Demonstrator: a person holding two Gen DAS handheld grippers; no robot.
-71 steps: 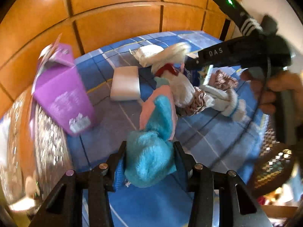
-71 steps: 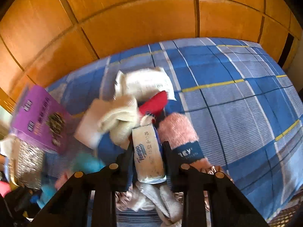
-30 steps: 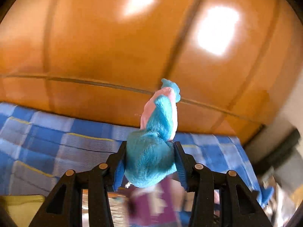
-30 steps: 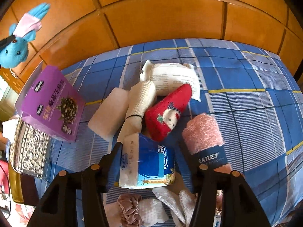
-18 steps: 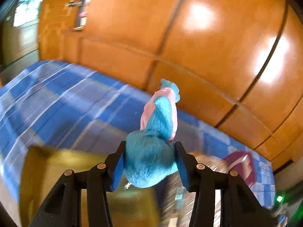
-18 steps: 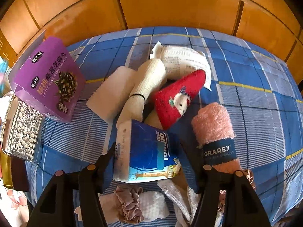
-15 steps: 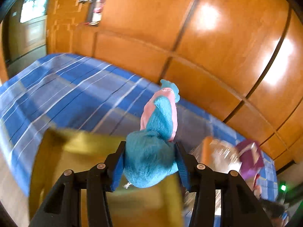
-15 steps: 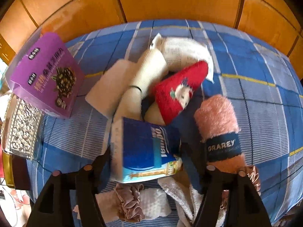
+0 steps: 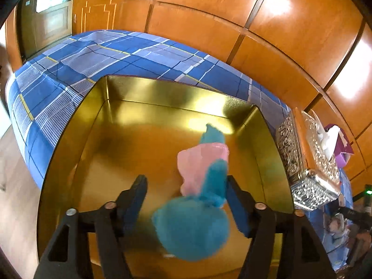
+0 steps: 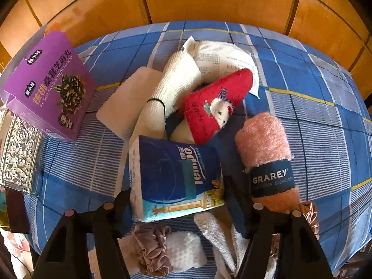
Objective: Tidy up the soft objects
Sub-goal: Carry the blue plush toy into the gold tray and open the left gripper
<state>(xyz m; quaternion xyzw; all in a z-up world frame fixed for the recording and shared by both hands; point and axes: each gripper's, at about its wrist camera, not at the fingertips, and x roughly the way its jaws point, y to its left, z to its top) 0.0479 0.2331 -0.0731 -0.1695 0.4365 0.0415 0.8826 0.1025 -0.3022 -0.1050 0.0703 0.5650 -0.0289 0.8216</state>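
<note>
My left gripper (image 9: pixel 186 181) hangs over a gold metal tray (image 9: pixel 130 93), and its jaws are opening. A blue and pink plush toy (image 9: pixel 193 230), blurred, sits loose between them. It leans toward the right finger and is well clear of the left one. My right gripper (image 10: pixel 176 193) points down at a pile of soft things on the blue checked bedcover (image 10: pixel 302 88). Its jaws are closing on a blue tissue pack (image 10: pixel 172 174), with a pad at each side of it. A red sock (image 10: pixel 214 107) and a pink rolled towel (image 10: pixel 265 144) lie just beyond.
A silver embossed tissue box (image 9: pixel 304 174) stands right of the tray, next to a purple carton (image 10: pixel 48 88). The pile also holds a cream rolled cloth (image 10: pixel 172 88), a white pad (image 10: pixel 125 107), a printed white bag (image 10: pixel 223 58) and a scrunchie (image 10: pixel 151 251). Wooden panels rise behind.
My left gripper swung away from the pile, came down over the gold tray and spread its jaws, freeing the plush toy. The tissue pack turned broadside in the right jaws.
</note>
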